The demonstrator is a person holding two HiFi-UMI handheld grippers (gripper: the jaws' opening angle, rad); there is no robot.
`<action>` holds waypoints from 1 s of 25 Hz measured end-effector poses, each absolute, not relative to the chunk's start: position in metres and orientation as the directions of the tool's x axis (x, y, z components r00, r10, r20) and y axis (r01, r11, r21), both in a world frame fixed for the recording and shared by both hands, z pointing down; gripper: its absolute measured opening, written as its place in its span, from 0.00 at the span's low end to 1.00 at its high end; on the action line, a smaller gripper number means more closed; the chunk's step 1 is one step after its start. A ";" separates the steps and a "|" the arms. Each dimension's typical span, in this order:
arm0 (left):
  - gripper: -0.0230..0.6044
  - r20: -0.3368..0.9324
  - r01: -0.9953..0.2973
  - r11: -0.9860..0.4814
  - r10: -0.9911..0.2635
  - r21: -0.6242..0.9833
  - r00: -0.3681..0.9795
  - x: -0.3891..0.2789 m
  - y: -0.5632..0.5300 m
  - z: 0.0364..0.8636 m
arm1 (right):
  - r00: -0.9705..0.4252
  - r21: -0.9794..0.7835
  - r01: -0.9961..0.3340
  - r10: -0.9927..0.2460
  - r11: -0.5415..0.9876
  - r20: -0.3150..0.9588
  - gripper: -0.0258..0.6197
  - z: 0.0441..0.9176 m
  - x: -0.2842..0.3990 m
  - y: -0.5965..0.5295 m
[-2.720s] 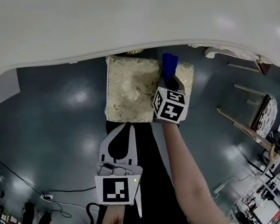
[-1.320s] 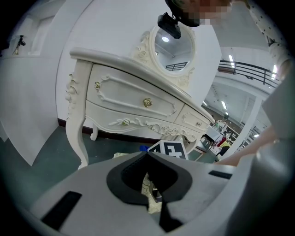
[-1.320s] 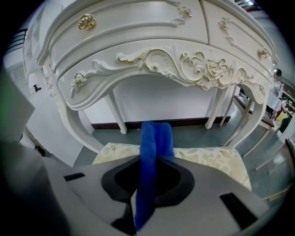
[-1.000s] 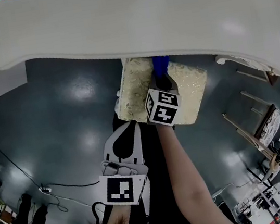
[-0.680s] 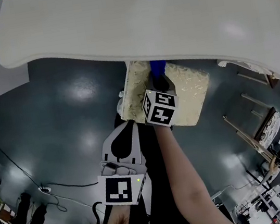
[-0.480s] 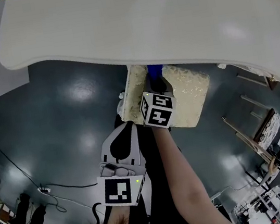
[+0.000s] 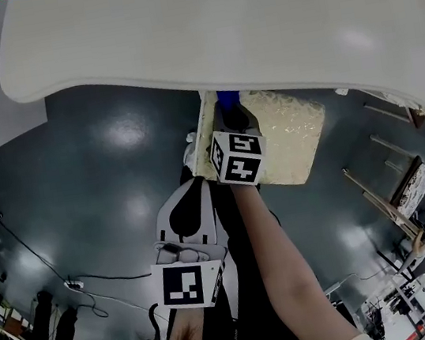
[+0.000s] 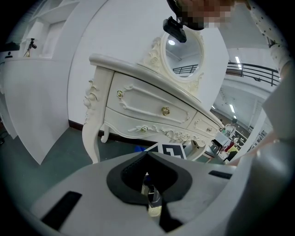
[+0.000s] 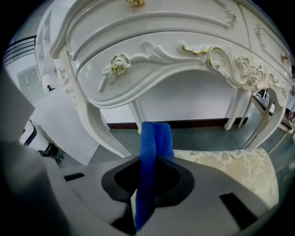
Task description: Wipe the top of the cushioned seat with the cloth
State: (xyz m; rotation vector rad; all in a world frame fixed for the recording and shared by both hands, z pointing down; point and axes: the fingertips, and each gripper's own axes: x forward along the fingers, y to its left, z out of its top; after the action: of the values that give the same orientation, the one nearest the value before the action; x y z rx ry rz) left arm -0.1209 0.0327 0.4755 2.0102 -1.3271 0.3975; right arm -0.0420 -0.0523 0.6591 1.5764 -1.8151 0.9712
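Blue cloth (image 9: 154,138), folded, upright, near edge of cream floral cushioned seat (image 9: 230,170).

Ornate white dressing table (image 8: 152,110) on glossy dark grey floor (image 7: 112,189)

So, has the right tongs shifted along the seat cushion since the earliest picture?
Yes. The right tongs, shut on the blue cloth, went leftward, from right of the middle of the seat cushion to its left edge.

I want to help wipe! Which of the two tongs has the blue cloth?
The right tongs, shut on the blue cloth at the cushioned seat. The left tongs are shut with no cloth.
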 end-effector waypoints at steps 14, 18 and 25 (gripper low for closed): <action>0.03 0.591 -0.902 -0.251 -0.688 0.351 0.421 -0.134 0.033 0.476 | -0.264 -0.201 -0.964 -0.575 0.172 0.774 0.13 0.661 -0.084 -0.053; 0.03 0.594 -0.906 -0.252 -0.689 0.340 0.415 -0.137 0.033 0.477 | -0.290 -0.220 -0.957 -0.571 0.189 0.768 0.13 0.661 -0.087 -0.053; 0.03 0.608 -0.908 -0.260 -0.678 0.329 0.414 -0.128 0.033 0.483 | -0.308 -0.277 -0.950 -0.595 0.146 0.743 0.13 0.646 -0.076 -0.053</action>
State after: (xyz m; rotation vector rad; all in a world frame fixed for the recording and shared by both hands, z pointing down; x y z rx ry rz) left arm -0.1275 0.0333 0.4827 2.0262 -1.3405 0.4589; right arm -0.0761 -0.0527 0.6463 1.4719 -1.9670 1.0173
